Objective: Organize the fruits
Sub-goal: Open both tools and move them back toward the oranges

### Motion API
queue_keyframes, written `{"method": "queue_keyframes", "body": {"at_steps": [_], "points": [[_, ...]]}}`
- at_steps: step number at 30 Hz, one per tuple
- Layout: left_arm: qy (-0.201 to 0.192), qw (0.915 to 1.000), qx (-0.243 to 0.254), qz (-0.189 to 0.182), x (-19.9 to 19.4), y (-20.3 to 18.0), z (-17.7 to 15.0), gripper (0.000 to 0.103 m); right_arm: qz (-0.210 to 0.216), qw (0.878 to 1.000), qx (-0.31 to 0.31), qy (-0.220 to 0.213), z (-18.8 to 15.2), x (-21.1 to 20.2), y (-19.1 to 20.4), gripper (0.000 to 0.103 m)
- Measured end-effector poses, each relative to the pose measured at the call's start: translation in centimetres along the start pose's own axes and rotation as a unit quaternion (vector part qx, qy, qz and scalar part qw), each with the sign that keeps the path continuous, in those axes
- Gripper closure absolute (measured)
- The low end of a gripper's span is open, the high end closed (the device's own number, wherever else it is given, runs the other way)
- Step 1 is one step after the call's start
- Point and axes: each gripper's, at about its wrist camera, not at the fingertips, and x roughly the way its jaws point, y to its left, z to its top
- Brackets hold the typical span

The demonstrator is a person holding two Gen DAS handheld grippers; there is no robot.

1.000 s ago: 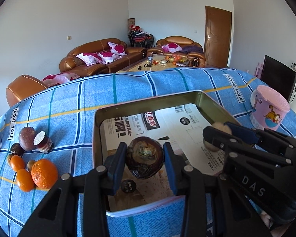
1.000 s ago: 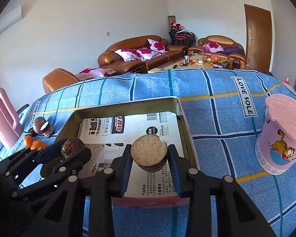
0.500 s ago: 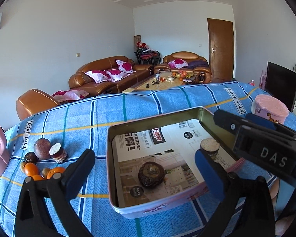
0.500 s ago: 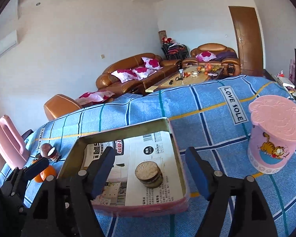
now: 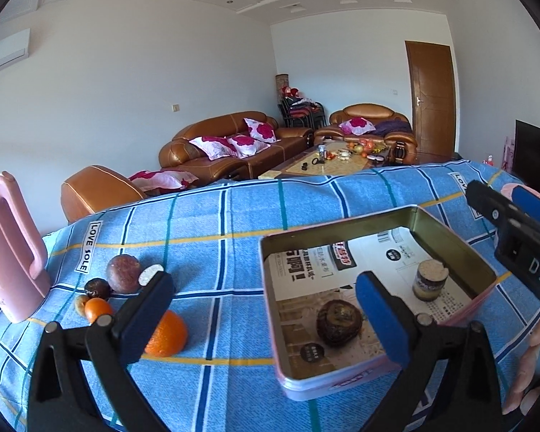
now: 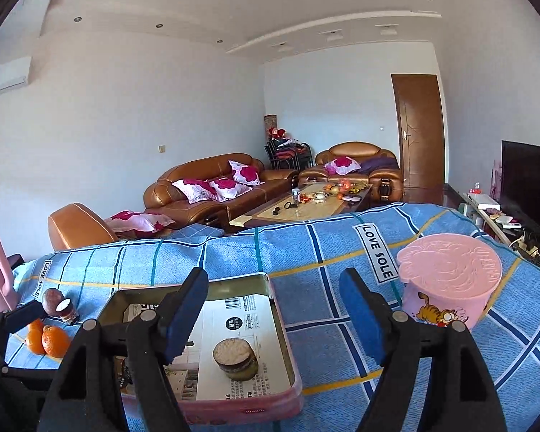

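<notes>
Both hand-held grippers are hovering wide apart and holding nothing: the left hand-held gripper (image 5: pixel 262 300) and the right hand-held gripper (image 6: pixel 273 309). In the tin tray (image 5: pixel 342 228) a dark fruit (image 5: pixel 338 321) is lying at 7 o'clock and a cut fruit (image 6: pixel 235 358) is sitting at 3 o'clock; an orange (image 5: pixel 167 336) and other fruits are lying on the worktop (image 5: pixel 216 216) at the tray's 9 o'clock

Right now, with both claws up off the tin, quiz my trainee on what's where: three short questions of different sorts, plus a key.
1. True or false: the left claw holds a fruit.
2. How many items lie inside the tin tray?
3. Which is on the cloth outside the tray? A) large orange B) banana C) apple

Key:
1. False; both it and the right claw are open and empty.
2. Two: a dark wrinkled fruit and a cut fruit piece.
3. A
</notes>
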Motion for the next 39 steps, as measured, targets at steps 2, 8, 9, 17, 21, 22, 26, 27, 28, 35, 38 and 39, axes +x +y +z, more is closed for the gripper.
{"method": "queue_keyframes", "body": {"at_steps": [2, 8, 9, 17, 21, 22, 26, 27, 28, 35, 38, 39], "points": [[0.001, 1.0000, -0.006, 0.003, 0.0, 0.7, -0.1, 0.000, -0.004, 1.000, -0.012, -0.001, -0.1, -0.2, 0.5, 0.026], [0.003, 0.9999, -0.013, 0.005, -0.3, 2.2, -0.4, 0.000, -0.005, 1.000, -0.010, 0.002, -0.3, -0.5, 0.9, 0.026], [0.003, 0.9999, -0.013, 0.007, -0.3, 2.4, -0.4, 0.000, -0.006, 1.000, -0.004, 0.004, -0.3, -0.6, 0.9, 0.026], [0.018, 0.9994, -0.030, 0.005, -0.2, 3.9, -0.8, 0.000, -0.003, 1.000, 0.007, 0.013, -0.8, -1.6, 1.5, 0.026], [0.042, 0.9984, -0.037, 0.002, 0.3, 4.8, -1.1, 0.000, 0.004, 1.000, -0.005, 0.019, -1.1, -2.0, 2.8, 0.026], [0.048, 0.9982, -0.036, -0.001, 0.5, 5.0, -1.3, 0.000, 0.006, 1.000, -0.008, 0.022, -1.2, -2.1, 3.2, 0.026], [0.060, 0.9977, -0.030, 0.005, 0.9, 6.4, -1.7, 0.000, 0.022, 0.999, -0.008, 0.037, -1.5, -2.1, 4.4, 0.026], [0.062, 0.9976, -0.027, 0.012, 1.0, 6.8, -1.7, 0.000, 0.025, 0.999, -0.008, 0.038, -1.5, -2.1, 4.7, 0.026], [0.064, 0.9975, -0.024, 0.018, 1.1, 7.2, -1.8, 0.000, 0.028, 0.999, -0.010, 0.039, -1.6, -2.2, 5.1, 0.026], [0.070, 0.9969, -0.023, 0.029, 1.7, 10.2, -2.1, 0.000, 0.045, 0.998, -0.018, 0.051, -1.9, -2.1, 7.7, 0.026], [0.075, 0.9960, -0.038, 0.031, 2.1, 11.7, -2.1, 0.000, 0.056, 0.996, -0.024, 0.058, -2.1, -1.9, 9.0, 0.026], [0.078, 0.9955, -0.047, 0.027, 2.2, 12.2, -2.2, 0.000, 0.059, 0.996, -0.027, 0.059, -2.1, -1.8, 9.6, 0.026]]}}
